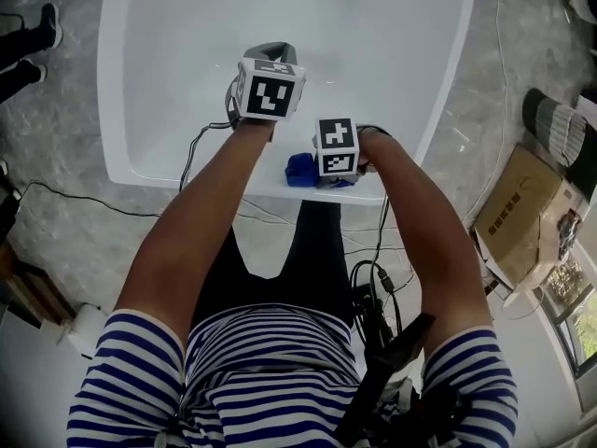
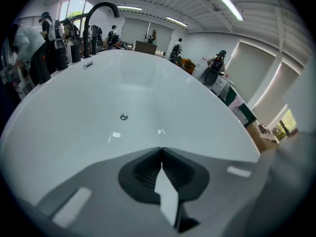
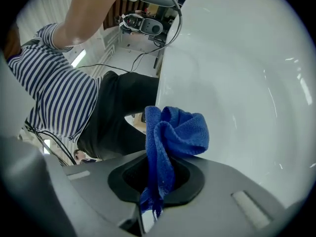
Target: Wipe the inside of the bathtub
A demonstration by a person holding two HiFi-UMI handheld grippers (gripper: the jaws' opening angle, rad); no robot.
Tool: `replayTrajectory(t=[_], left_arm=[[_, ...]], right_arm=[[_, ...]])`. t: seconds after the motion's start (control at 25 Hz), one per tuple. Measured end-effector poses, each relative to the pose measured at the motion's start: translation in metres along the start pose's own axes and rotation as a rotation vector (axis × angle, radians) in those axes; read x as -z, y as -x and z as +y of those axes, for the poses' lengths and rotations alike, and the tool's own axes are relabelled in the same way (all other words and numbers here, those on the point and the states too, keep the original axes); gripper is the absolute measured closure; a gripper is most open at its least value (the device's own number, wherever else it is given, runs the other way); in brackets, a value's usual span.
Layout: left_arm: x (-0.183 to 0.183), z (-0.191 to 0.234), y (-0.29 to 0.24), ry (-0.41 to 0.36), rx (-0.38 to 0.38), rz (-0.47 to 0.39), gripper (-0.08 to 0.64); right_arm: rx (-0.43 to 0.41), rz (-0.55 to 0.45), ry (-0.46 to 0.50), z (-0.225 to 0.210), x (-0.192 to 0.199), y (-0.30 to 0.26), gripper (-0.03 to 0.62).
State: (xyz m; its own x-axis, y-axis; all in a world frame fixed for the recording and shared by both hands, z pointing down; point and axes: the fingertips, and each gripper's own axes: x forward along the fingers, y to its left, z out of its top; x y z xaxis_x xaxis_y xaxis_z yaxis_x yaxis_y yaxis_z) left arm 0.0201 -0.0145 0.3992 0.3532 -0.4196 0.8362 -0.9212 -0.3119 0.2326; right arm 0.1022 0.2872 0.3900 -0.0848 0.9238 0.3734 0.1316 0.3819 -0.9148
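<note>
The white bathtub [image 1: 168,110] fills the top of the head view, its near rim just in front of the person. My right gripper [image 1: 322,168] hangs over that near rim, shut on a blue cloth [image 1: 299,169]. In the right gripper view the cloth [image 3: 174,130] bunches up out of the closed jaws of the right gripper [image 3: 158,157], beside the tub's inner wall [image 3: 247,83]. My left gripper [image 1: 269,59] is held over the tub's inside. The left gripper [image 2: 161,151] is shut with nothing in it, and it looks along the tub towards the drain [image 2: 124,116].
A black curved faucet [image 2: 97,15] stands at the tub's far end, with people and equipment behind it. Cables [image 1: 93,202] run over the floor to the left. A cardboard box [image 1: 522,208] sits on the floor to the right. Someone's shoes [image 1: 48,26] show at upper left.
</note>
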Motion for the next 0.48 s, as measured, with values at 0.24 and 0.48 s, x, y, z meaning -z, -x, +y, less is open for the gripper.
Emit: replayTrajectory(t=[0.24, 0.48], left_arm=[[-0.017, 0.001, 0.023, 0.025, -0.01, -0.009, 0.557], [-0.055, -0.004, 0.065, 0.021, -0.016, -0.086, 0.557]], right_arm=[[-0.015, -0.016, 0.024, 0.028, -0.006, 0.006, 0.551], [0.13, -0.189, -0.02, 0.055, -0.008, 0.047, 0.549]])
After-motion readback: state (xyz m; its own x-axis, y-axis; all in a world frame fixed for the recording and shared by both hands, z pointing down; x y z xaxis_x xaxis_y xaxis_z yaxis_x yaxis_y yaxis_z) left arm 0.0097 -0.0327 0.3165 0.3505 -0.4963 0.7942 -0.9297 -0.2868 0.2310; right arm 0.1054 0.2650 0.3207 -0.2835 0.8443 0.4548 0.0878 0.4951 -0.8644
